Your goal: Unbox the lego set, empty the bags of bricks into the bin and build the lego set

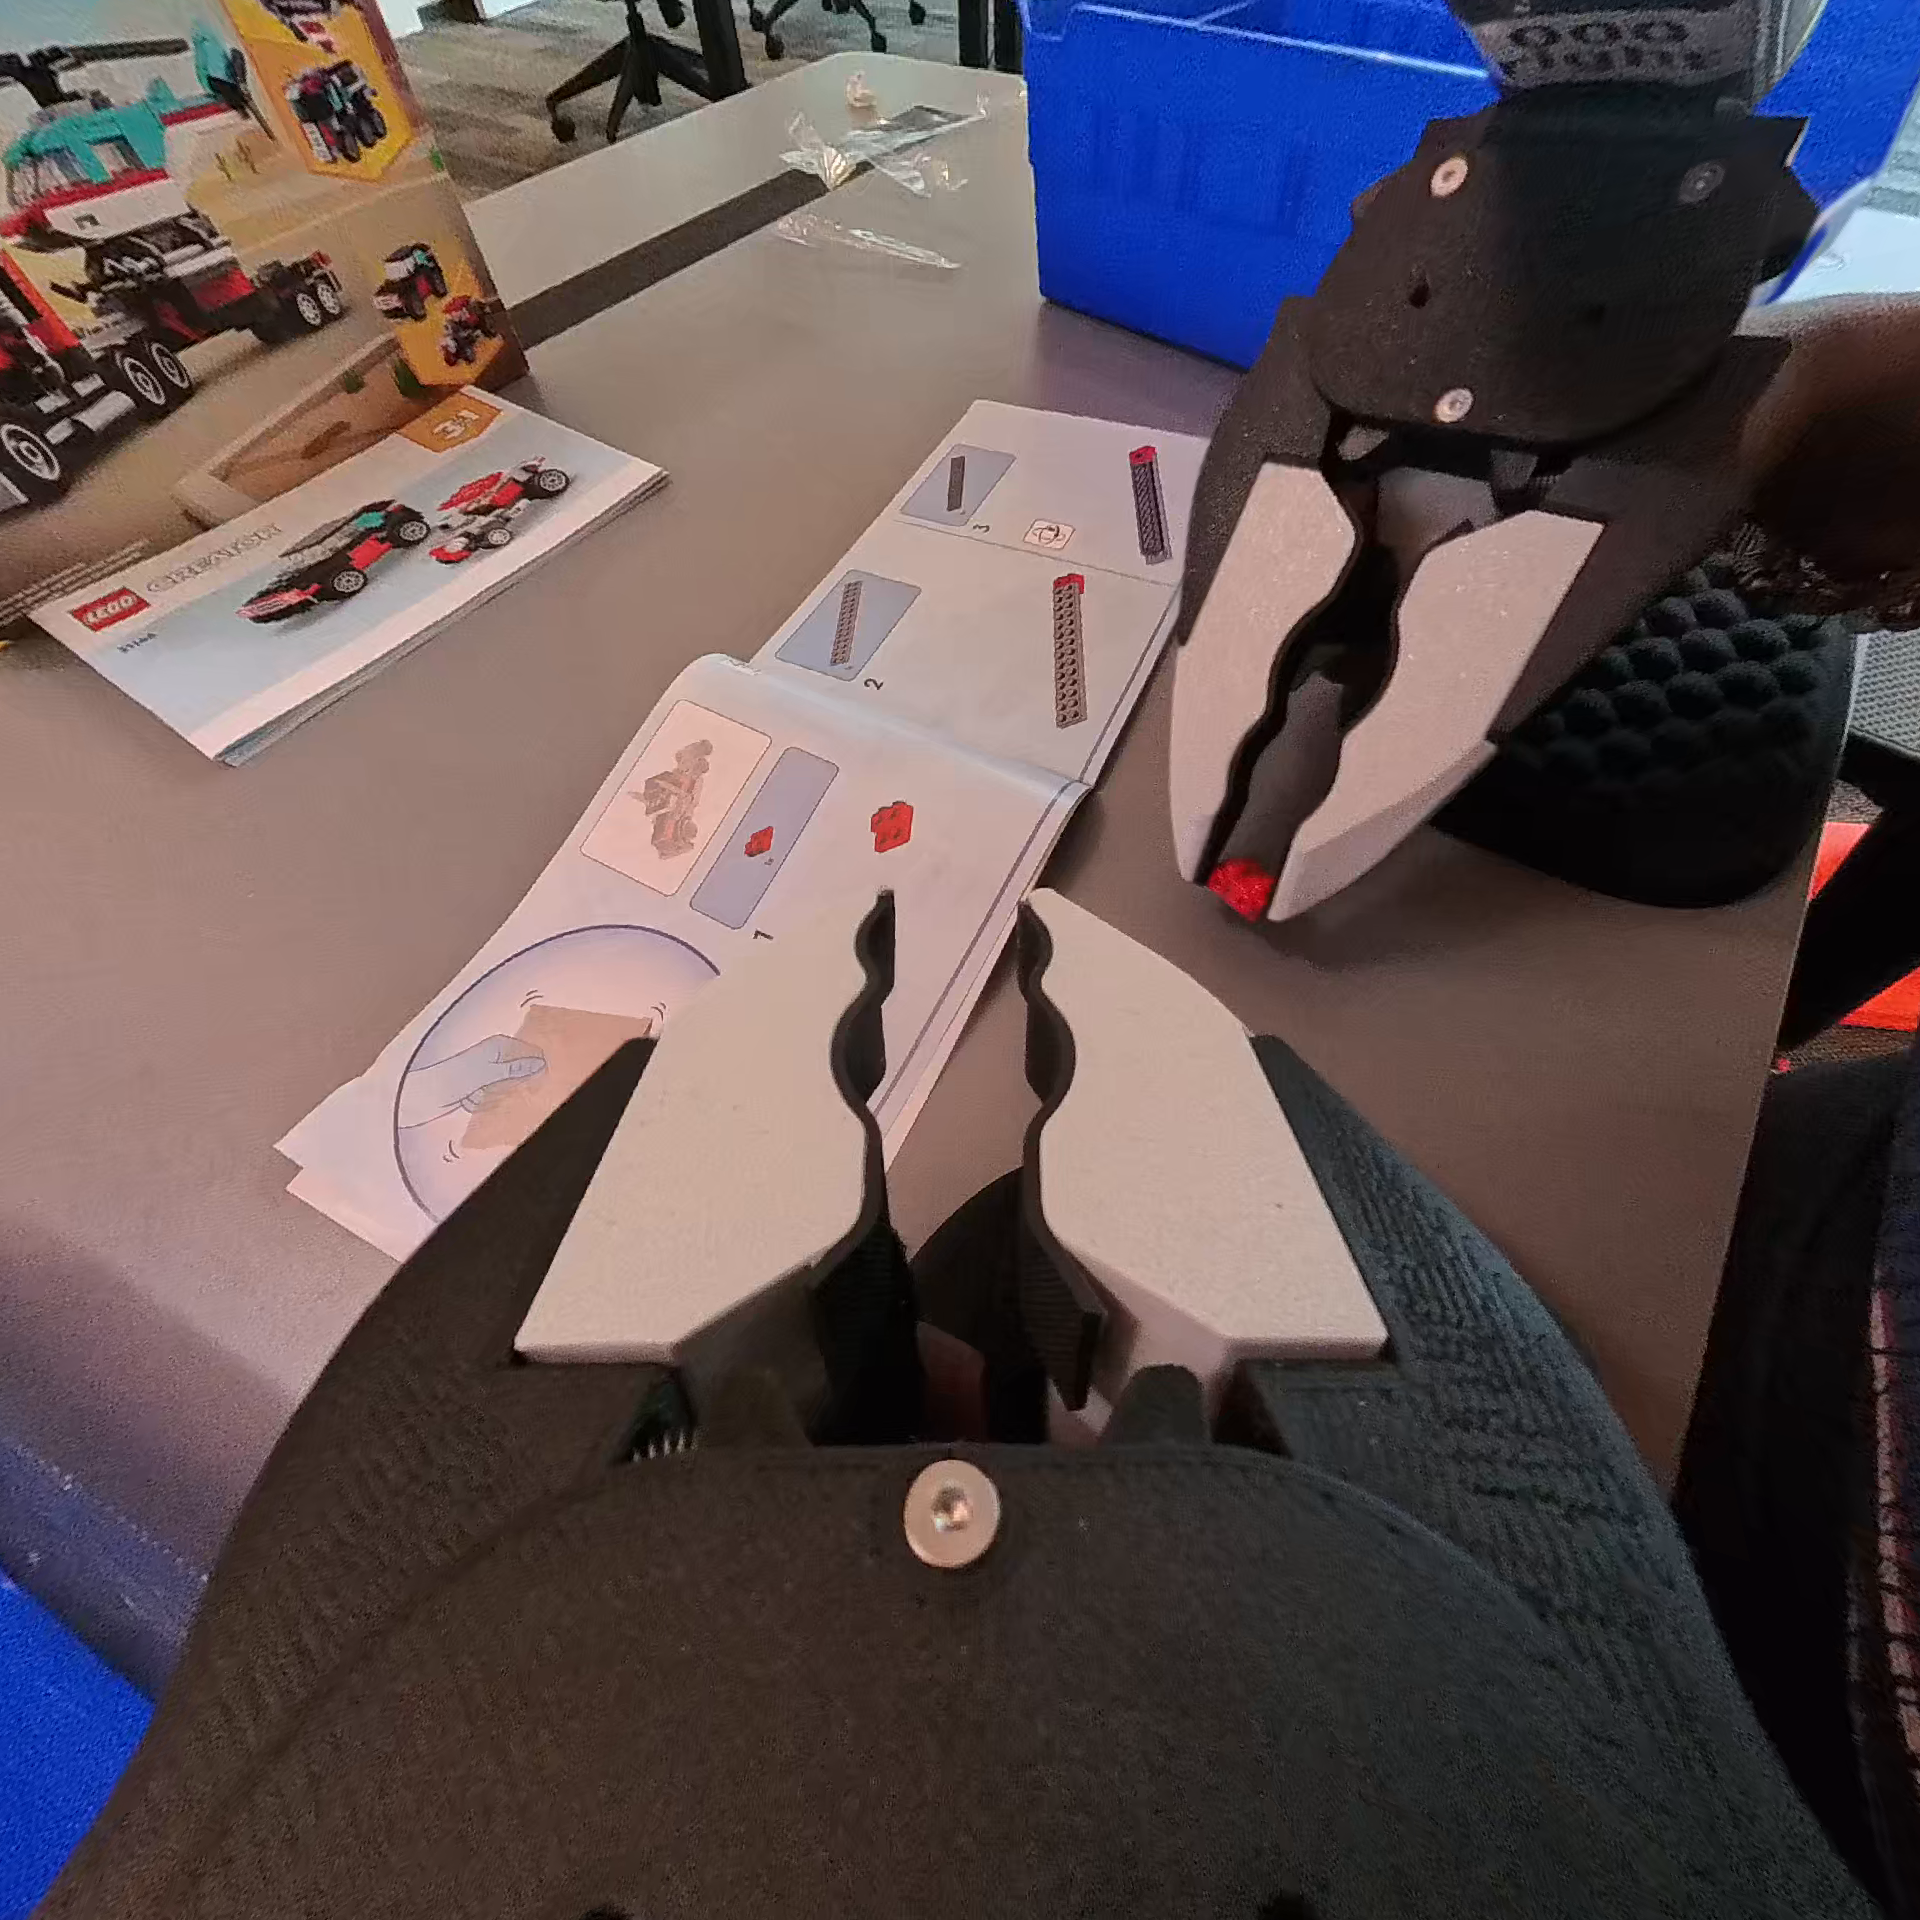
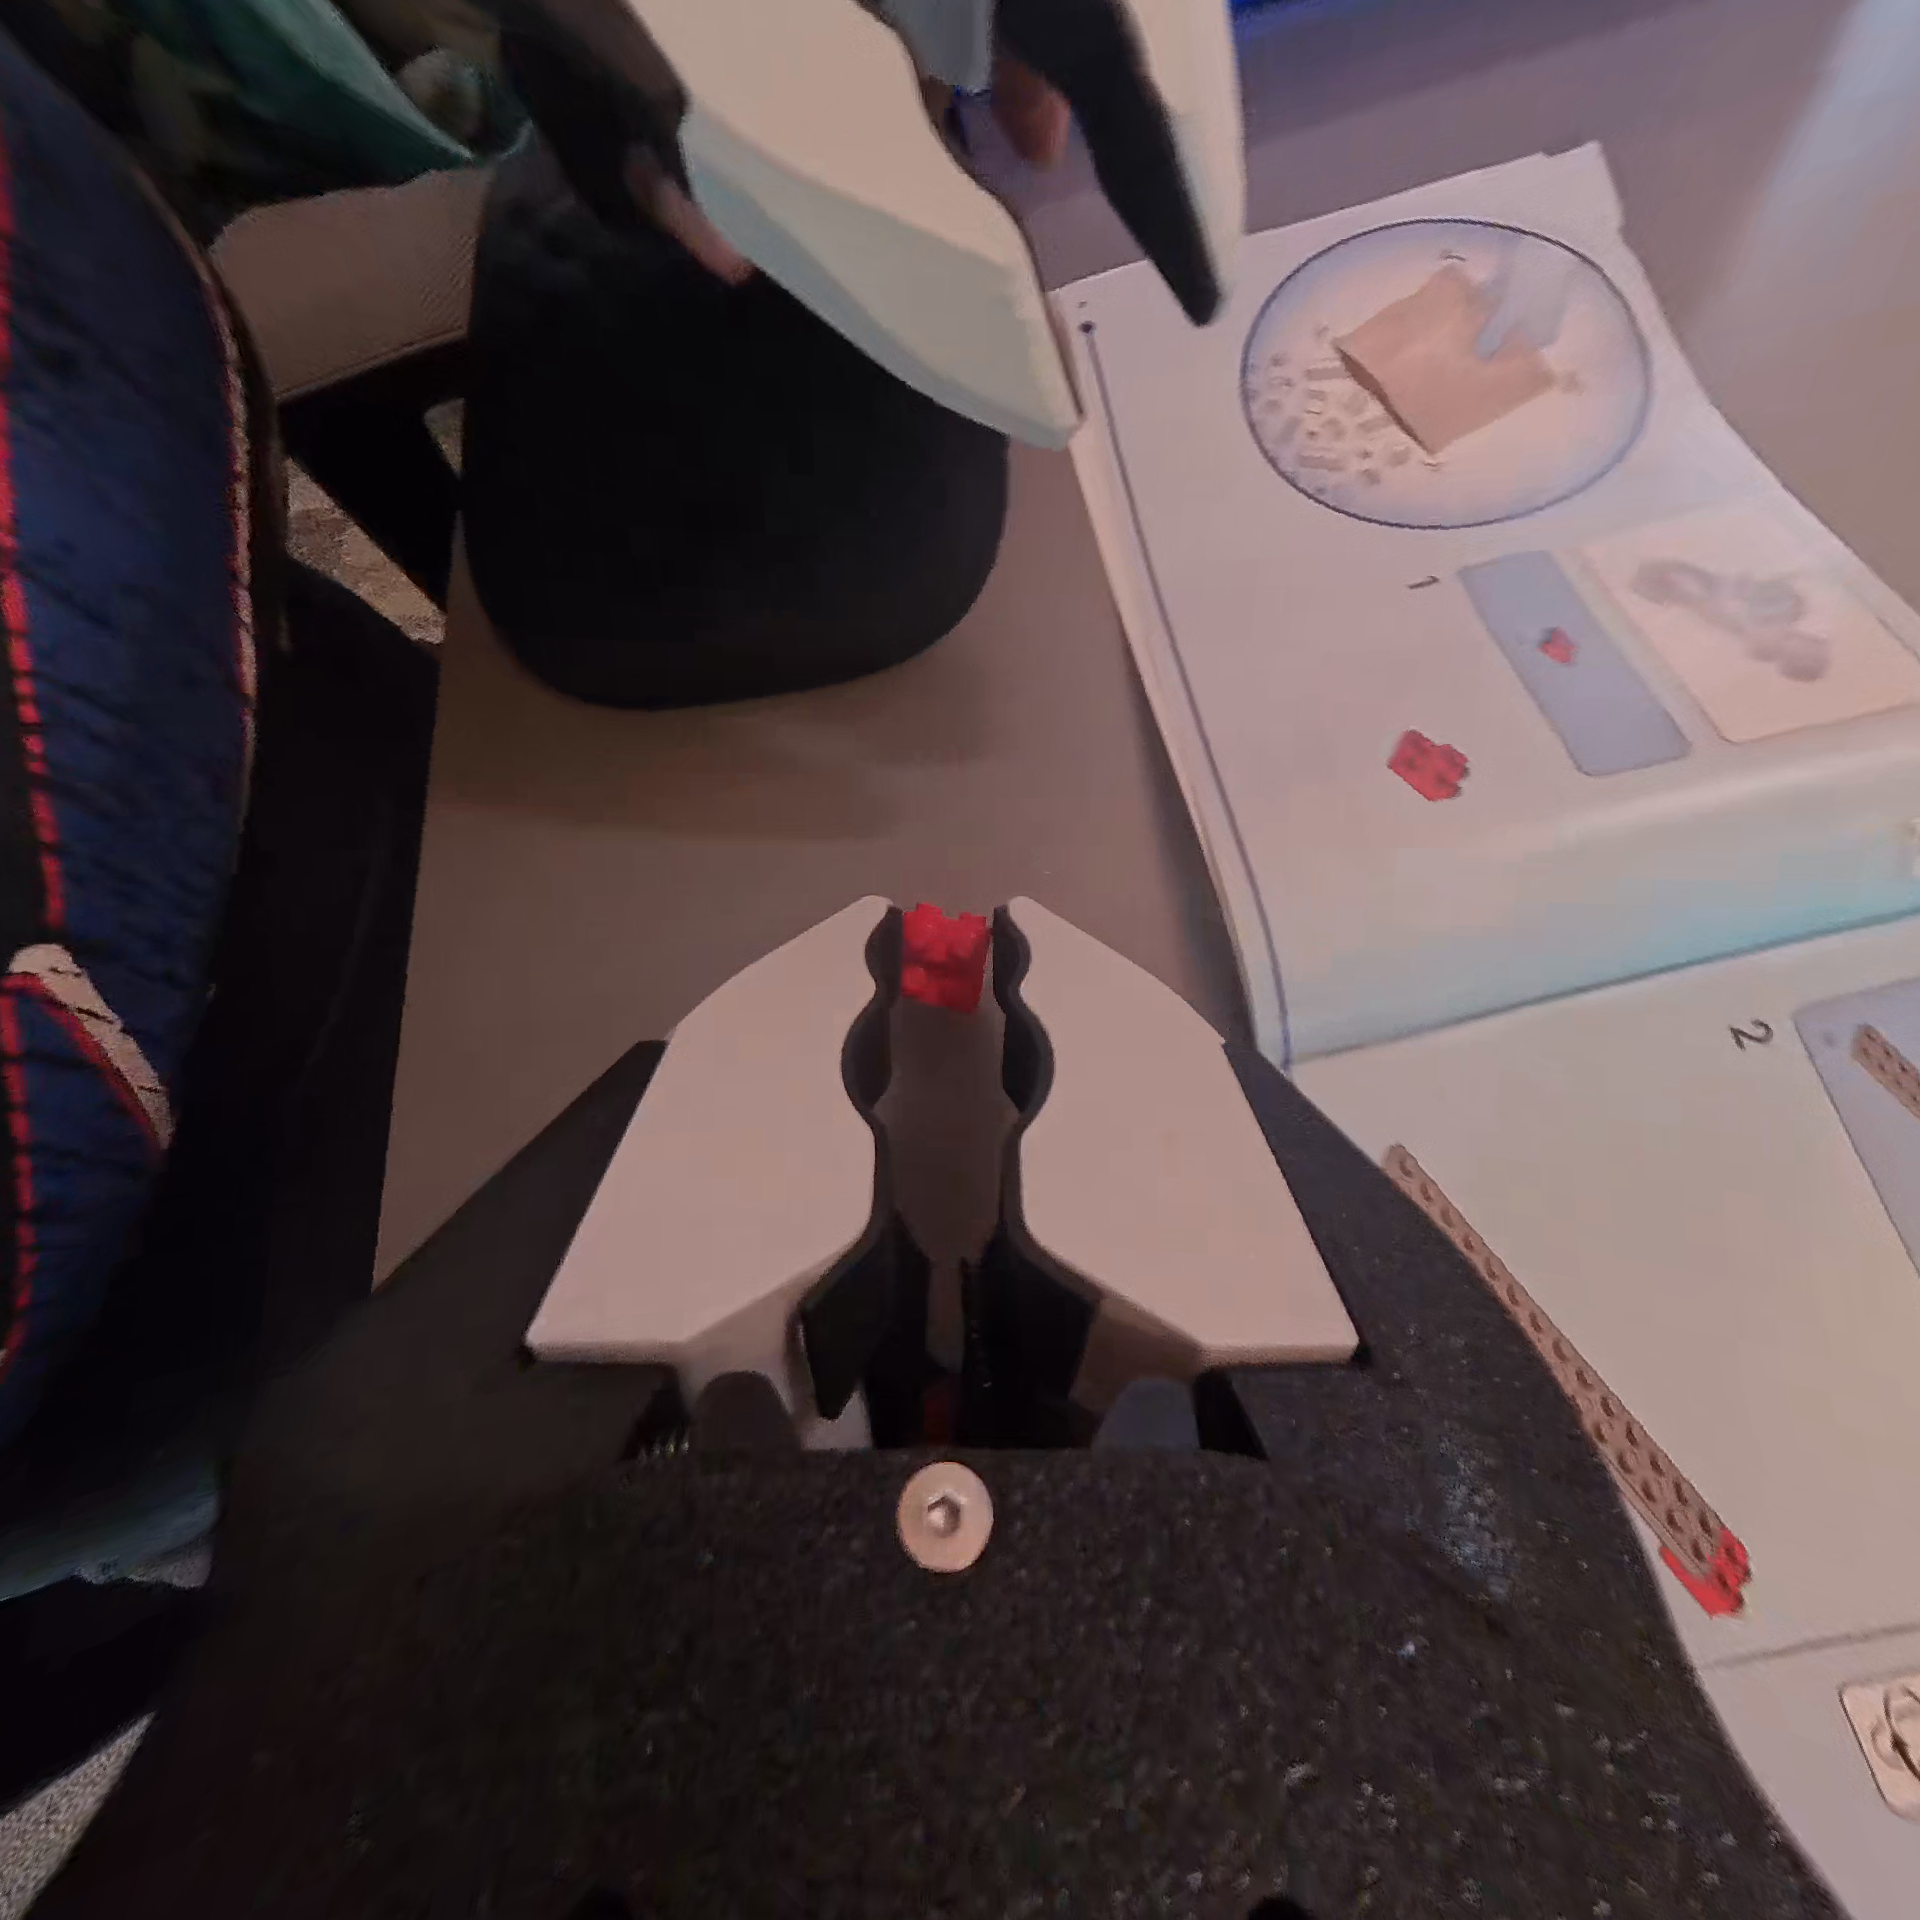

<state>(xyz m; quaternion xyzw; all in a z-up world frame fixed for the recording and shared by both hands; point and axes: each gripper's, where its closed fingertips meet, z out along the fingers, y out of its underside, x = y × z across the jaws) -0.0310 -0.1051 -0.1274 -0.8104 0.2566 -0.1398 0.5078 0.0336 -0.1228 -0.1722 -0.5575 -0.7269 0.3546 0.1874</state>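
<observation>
My right gripper (image 2: 943,914) is shut on a small red brick (image 2: 943,966) and holds it just above the grey table, beside the open instruction booklet (image 2: 1507,831). In the left wrist view the right gripper (image 1: 1242,894) points down with the red brick (image 1: 1242,888) at its tips. My left gripper (image 1: 951,904) is open and empty, hovering over the near edge of the open booklet (image 1: 935,665). It also shows at the top of the right wrist view (image 2: 1132,364). The blue bin (image 1: 1226,177) stands at the back right.
The lego box (image 1: 208,249) stands at the back left with a second closed booklet (image 1: 343,582) in front of it. Empty clear bags (image 1: 883,156) lie behind. A black padded object (image 1: 1662,748) sits at the table's right edge. Office chairs stand beyond. About 9 cm separates my left fingertips from my right.
</observation>
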